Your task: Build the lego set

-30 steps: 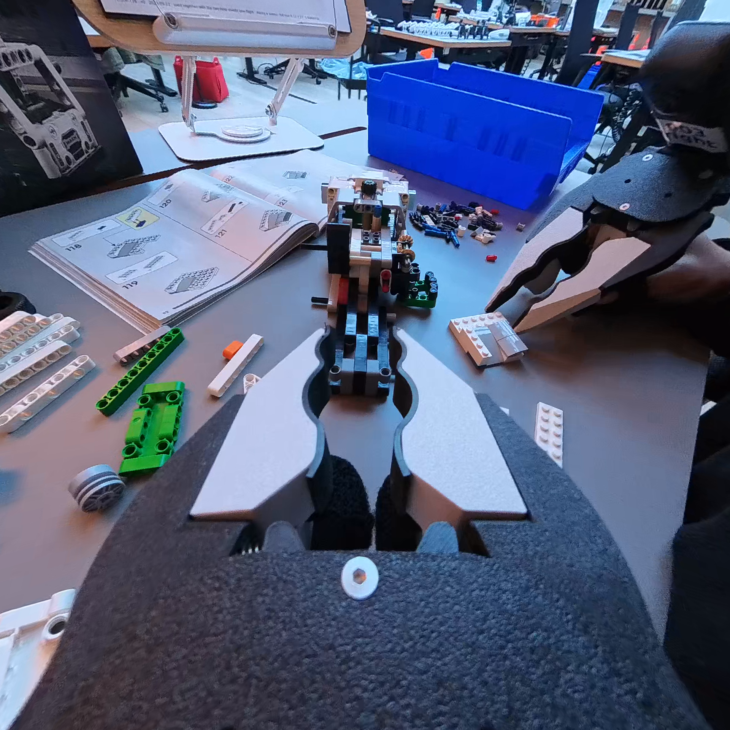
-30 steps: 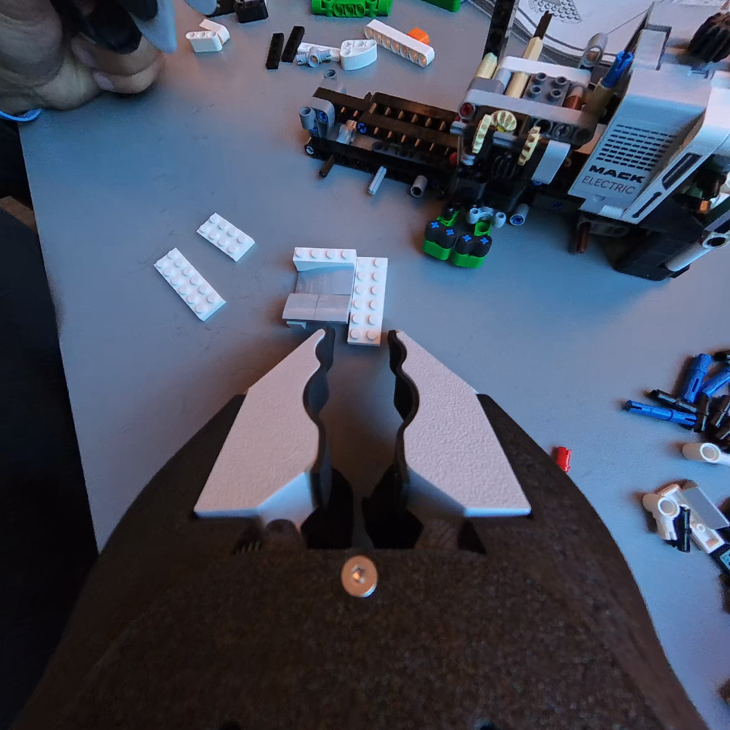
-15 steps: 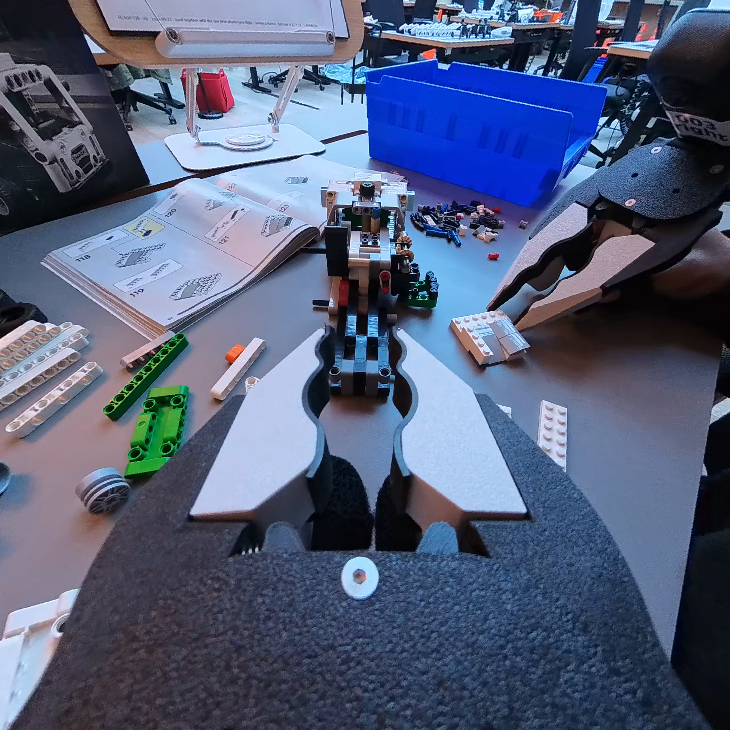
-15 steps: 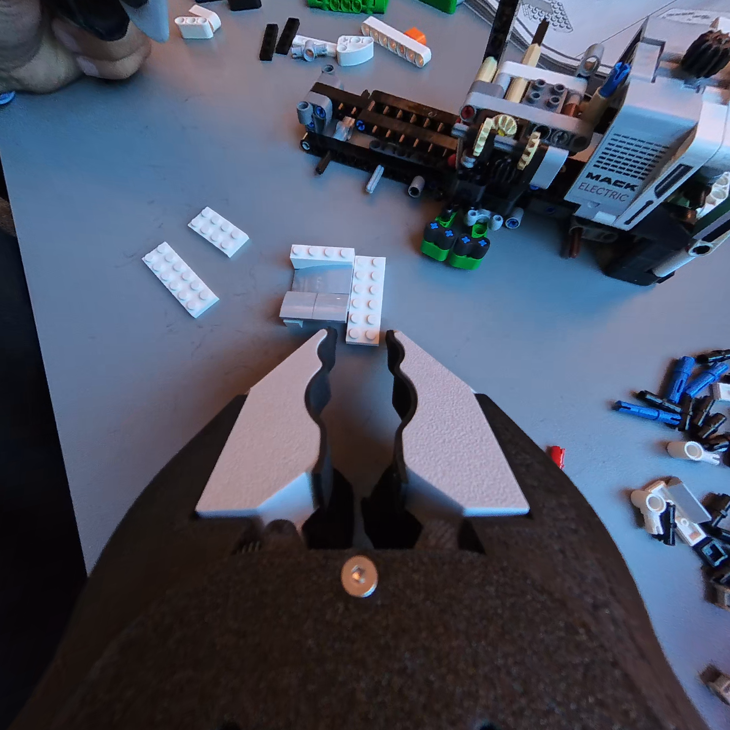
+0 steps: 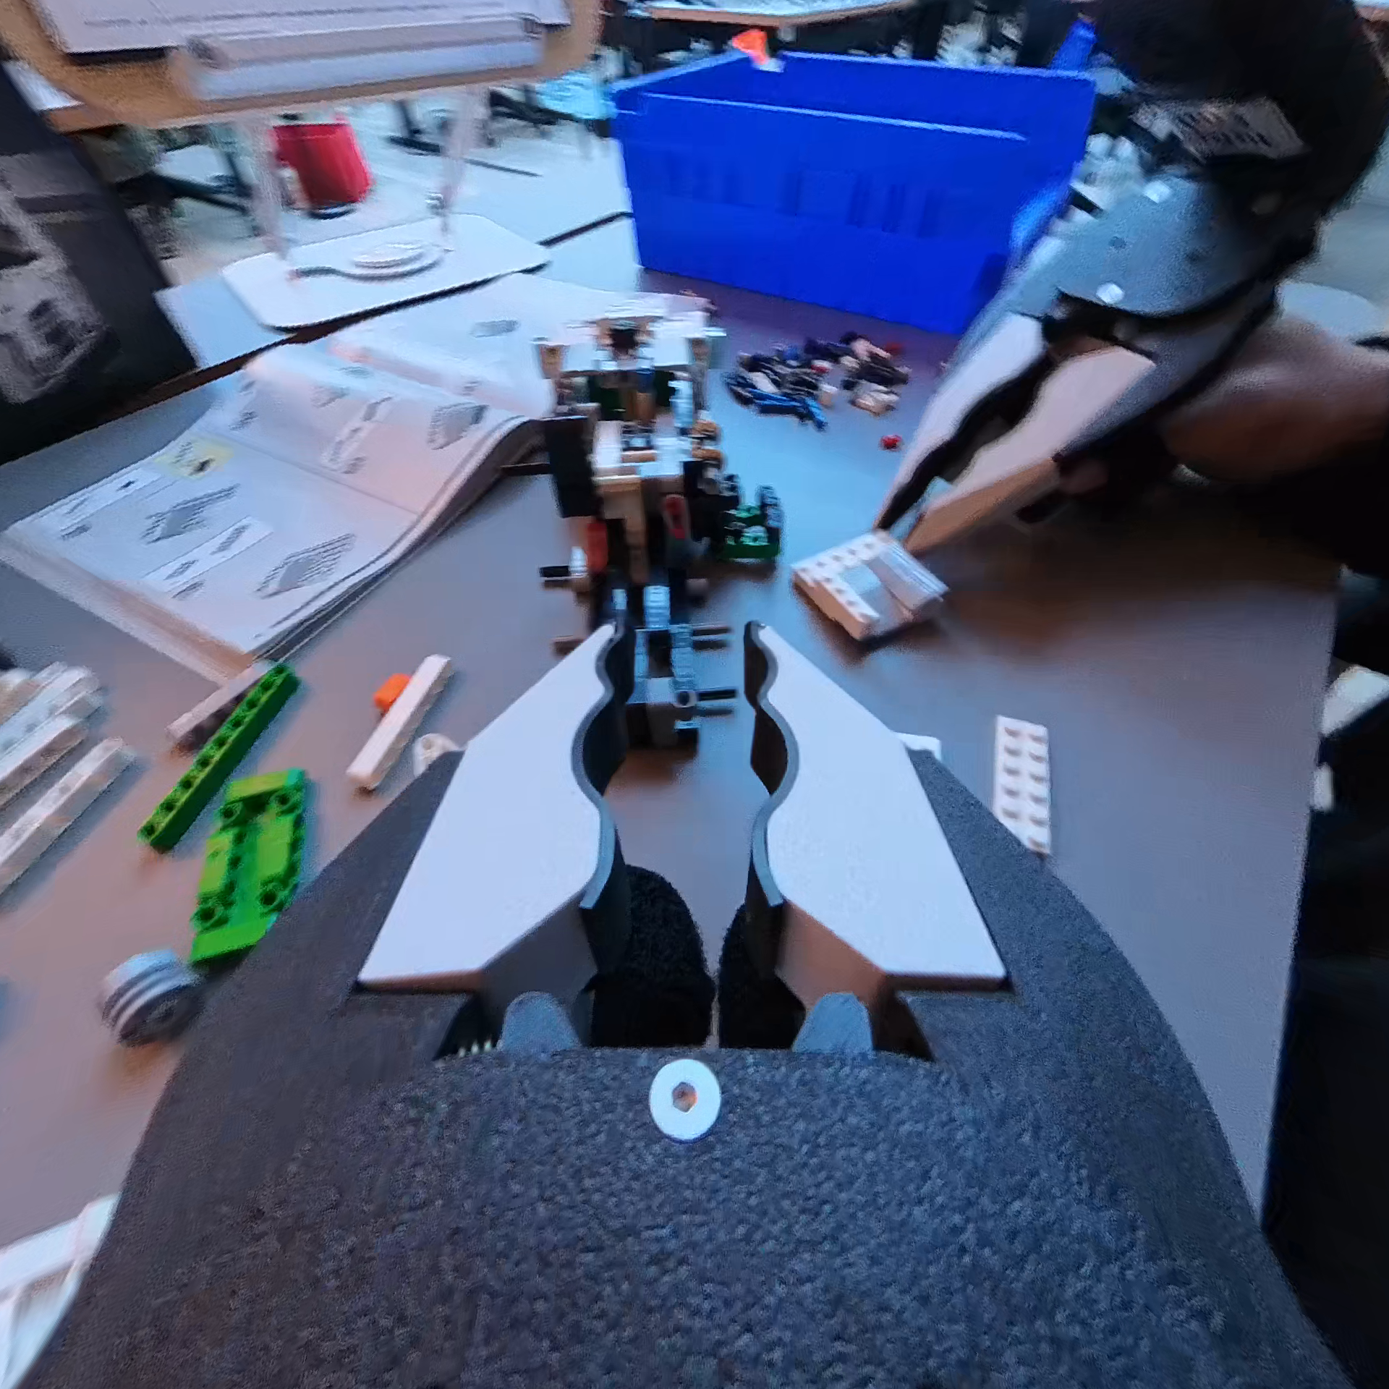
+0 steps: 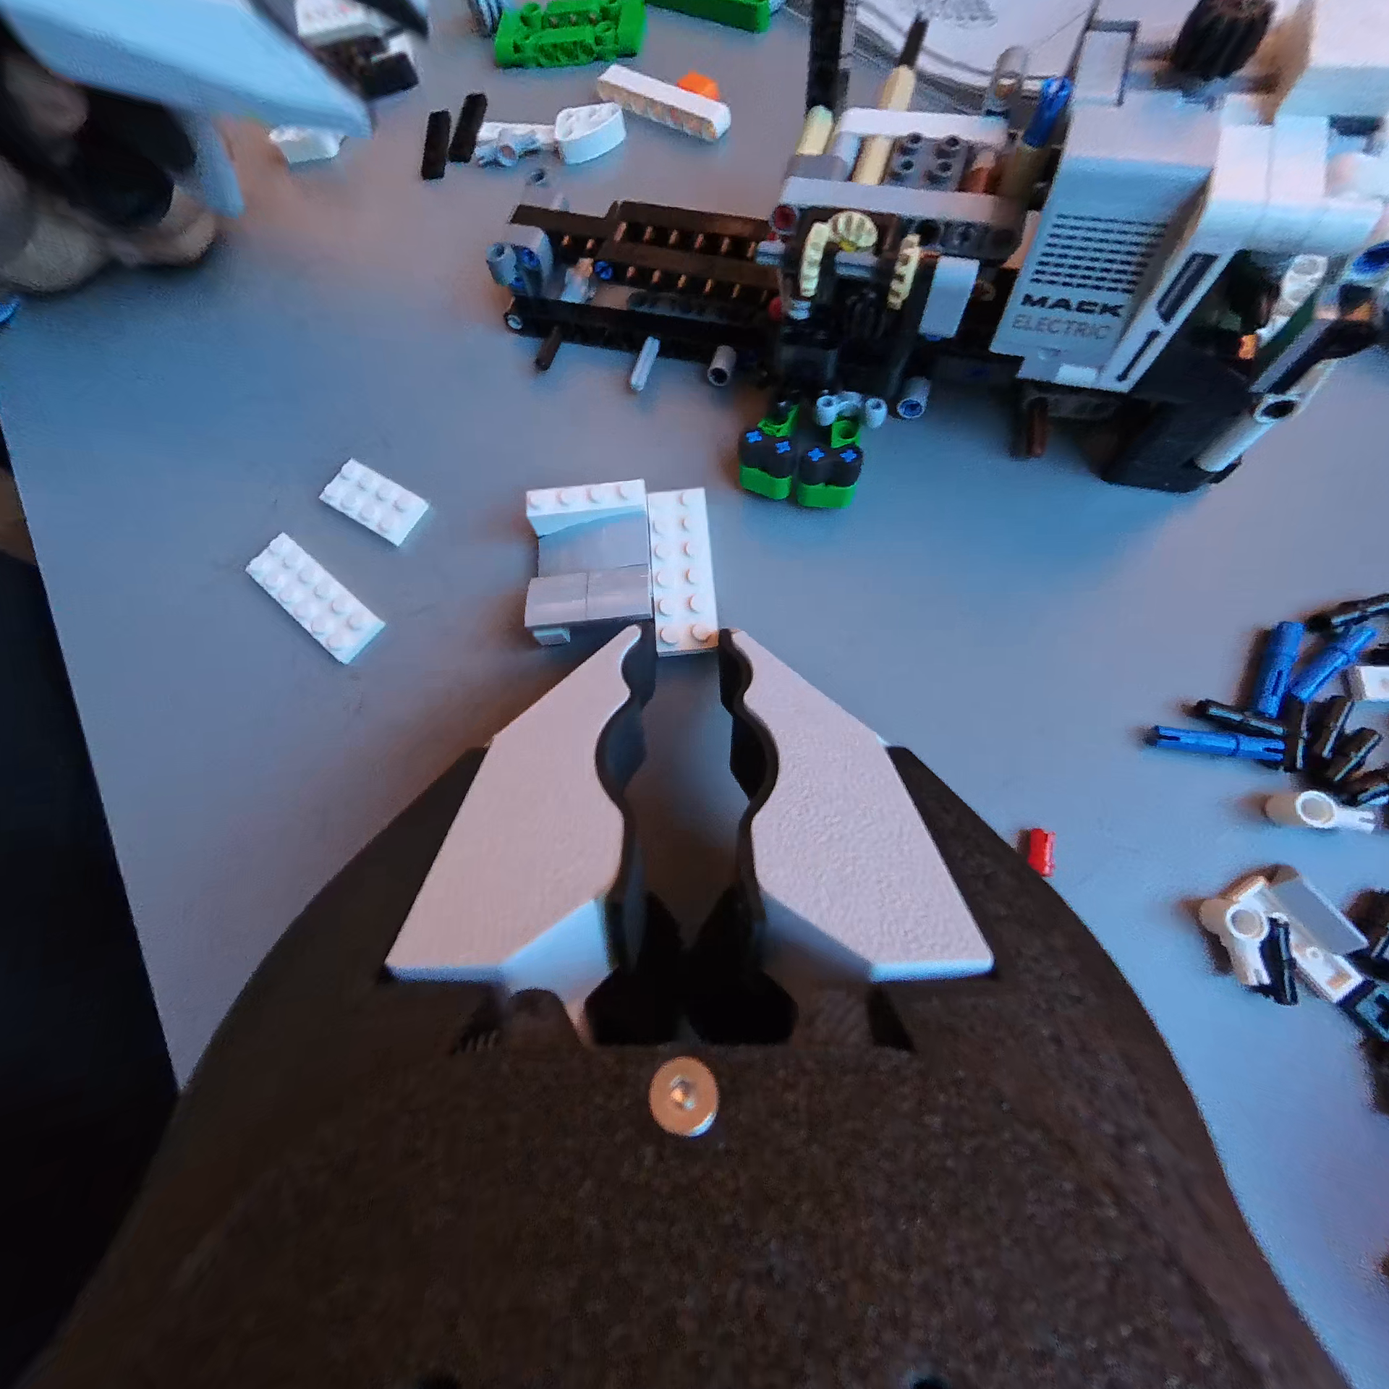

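Your left gripper (image 5: 682, 646) is parted and holds nothing; the rear end of the half-built truck chassis (image 5: 652, 518) sits between its tips with a gap on the right. Your right gripper (image 6: 680, 639) is also parted and empty, its tips at the near edge of one white-and-grey plate assembly (image 6: 612, 560). Two loose white plates (image 6: 314, 597) lie well apart on its left, near the table edge (image 6: 90, 751). Two green-and-black pieces (image 6: 800, 466) sit just beside the truck. Bare grey table (image 6: 939, 639) lies to the right, before a scatter of blue and black pins (image 6: 1278, 706). One blue bin (image 5: 842, 188) stands behind the truck.
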Demonstrator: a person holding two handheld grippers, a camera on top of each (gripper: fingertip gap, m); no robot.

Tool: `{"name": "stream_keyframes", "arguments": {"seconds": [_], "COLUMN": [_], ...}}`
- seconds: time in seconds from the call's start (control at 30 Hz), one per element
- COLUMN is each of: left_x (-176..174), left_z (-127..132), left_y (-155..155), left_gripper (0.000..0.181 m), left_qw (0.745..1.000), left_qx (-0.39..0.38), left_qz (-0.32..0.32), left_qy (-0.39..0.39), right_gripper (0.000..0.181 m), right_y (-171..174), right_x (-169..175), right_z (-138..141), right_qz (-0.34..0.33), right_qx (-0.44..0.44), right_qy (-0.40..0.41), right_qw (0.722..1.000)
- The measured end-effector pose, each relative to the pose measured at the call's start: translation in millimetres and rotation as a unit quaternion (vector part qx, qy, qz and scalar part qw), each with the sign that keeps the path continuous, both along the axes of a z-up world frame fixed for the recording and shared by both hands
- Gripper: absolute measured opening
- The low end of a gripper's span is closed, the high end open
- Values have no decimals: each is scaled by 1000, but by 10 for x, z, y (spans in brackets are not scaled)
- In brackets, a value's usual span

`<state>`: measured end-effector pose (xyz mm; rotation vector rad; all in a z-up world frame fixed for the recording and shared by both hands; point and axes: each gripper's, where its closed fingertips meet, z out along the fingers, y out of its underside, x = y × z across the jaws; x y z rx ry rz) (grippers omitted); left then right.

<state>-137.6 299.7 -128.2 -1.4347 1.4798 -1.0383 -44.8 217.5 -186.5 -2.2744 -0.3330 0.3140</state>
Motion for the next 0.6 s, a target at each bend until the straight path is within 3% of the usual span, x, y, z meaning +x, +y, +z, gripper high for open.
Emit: {"name": "stream_keyframes", "arguments": {"seconds": [0.13, 0.23, 0.3, 0.43, 0.6], "left_x": [65, 139, 196, 217, 219], "left_z": [-145, -269, -226, -218, -60], "left_y": [-316, -457, -576, -732, -783], "left_gripper": [42, 52, 54, 40, 19], "left_qw": [989, 952, 924, 903, 925], "left_qx": [100, 252, 333, 365, 302], "left_qz": [-97, -147, -171, -215, -231], "left_qy": [46, 89, 74, 68, 19], "right_gripper": [15, 15, 15, 15, 15], "right_y": [13, -20, -54, -147, -246], "right_x": [-88, -317, -446, -604, -794], "right_z": [134, 286, 358, 394, 404], "right_qz": [-16, -6, 4, 19, 49], "right_qx": [4, -31, -62, -115, -143], "right_qy": [90, 233, 306, 372, 400], "right_qw": [996, 972, 950, 921, 904]}}
